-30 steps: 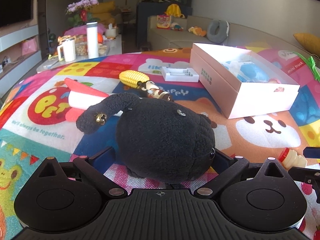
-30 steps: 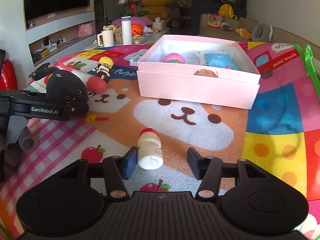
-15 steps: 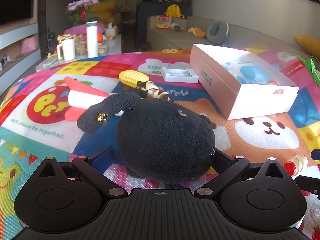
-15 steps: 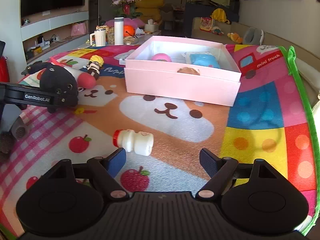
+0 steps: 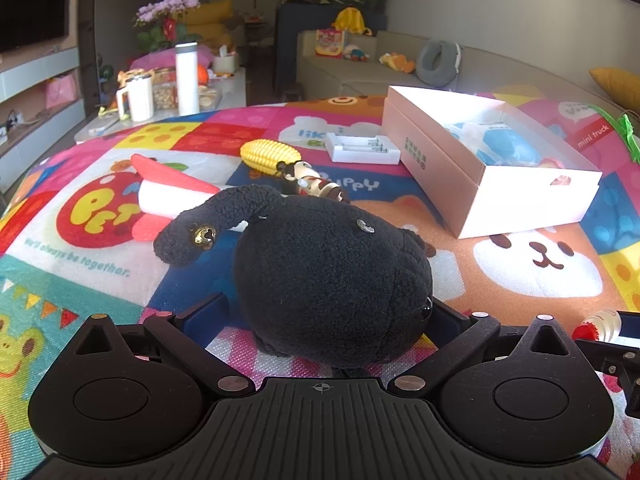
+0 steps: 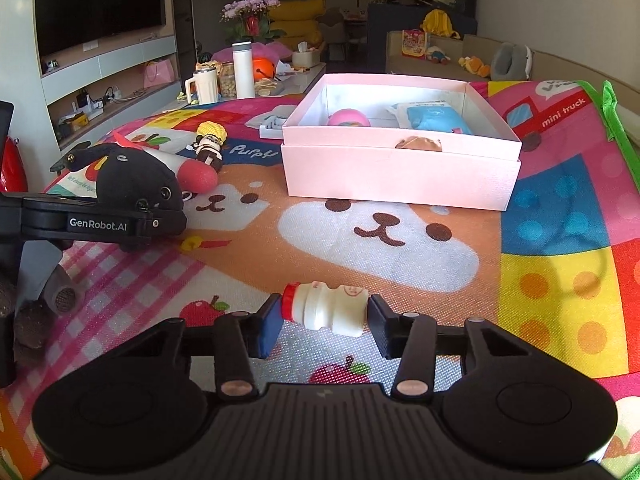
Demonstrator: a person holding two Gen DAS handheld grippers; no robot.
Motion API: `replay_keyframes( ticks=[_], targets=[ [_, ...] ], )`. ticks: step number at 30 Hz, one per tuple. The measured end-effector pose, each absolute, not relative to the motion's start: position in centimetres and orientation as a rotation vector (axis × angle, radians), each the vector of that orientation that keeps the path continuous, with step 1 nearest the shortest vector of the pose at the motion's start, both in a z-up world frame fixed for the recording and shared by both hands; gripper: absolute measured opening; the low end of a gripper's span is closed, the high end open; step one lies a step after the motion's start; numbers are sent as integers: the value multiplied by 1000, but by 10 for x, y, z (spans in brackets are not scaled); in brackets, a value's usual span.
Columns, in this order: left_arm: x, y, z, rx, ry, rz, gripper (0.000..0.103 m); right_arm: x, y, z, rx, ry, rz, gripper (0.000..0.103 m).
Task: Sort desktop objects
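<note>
The right gripper (image 6: 322, 322) is closing on a small white bottle (image 6: 327, 309) lying sideways between its pads, red cap against the left pad, just above the play mat (image 6: 400, 256). The left gripper (image 5: 332, 312) pinches a black plush toy (image 5: 332, 280) resting on the mat. Beyond them, an open pink box (image 6: 400, 180) holds a pink ball (image 6: 349, 117), a blue packet (image 6: 434, 116) and a brown item (image 6: 419, 144) barely showing above its front wall.

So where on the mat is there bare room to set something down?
Free: the stretch between the pink box and the small bottle, and the squares right of it. Crowded: the far left, where black plush, corn and figurine cluster. The box has room between its contents.
</note>
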State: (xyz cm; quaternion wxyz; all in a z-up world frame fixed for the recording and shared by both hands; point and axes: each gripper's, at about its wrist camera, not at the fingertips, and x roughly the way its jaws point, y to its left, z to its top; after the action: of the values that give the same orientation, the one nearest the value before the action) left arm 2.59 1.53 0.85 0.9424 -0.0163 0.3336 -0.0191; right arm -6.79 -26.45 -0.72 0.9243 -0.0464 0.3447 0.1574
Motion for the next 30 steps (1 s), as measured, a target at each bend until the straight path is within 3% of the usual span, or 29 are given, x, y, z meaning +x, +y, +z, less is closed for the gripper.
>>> replay_keyframes(
  ticks=[7, 8, 9, 20, 30],
  targets=[
    [16, -9, 16, 119, 607, -39, 102, -78, -268, 2, -111, 684, 306, 46],
    [15, -12, 17, 138, 600, -35, 98, -80, -269, 5, -113, 677, 305, 46],
    [14, -14, 18, 150, 599, -30, 88, -82, -270, 7, -116, 671, 304, 46],
    [-31, -41, 62, 120, 562, -276, 88, -108, -291, 41, -133, 618, 295, 46],
    [44, -88, 153, 75, 291, -403, 89, -57, -325, 179, -63, 341, 254, 46]
  ],
)
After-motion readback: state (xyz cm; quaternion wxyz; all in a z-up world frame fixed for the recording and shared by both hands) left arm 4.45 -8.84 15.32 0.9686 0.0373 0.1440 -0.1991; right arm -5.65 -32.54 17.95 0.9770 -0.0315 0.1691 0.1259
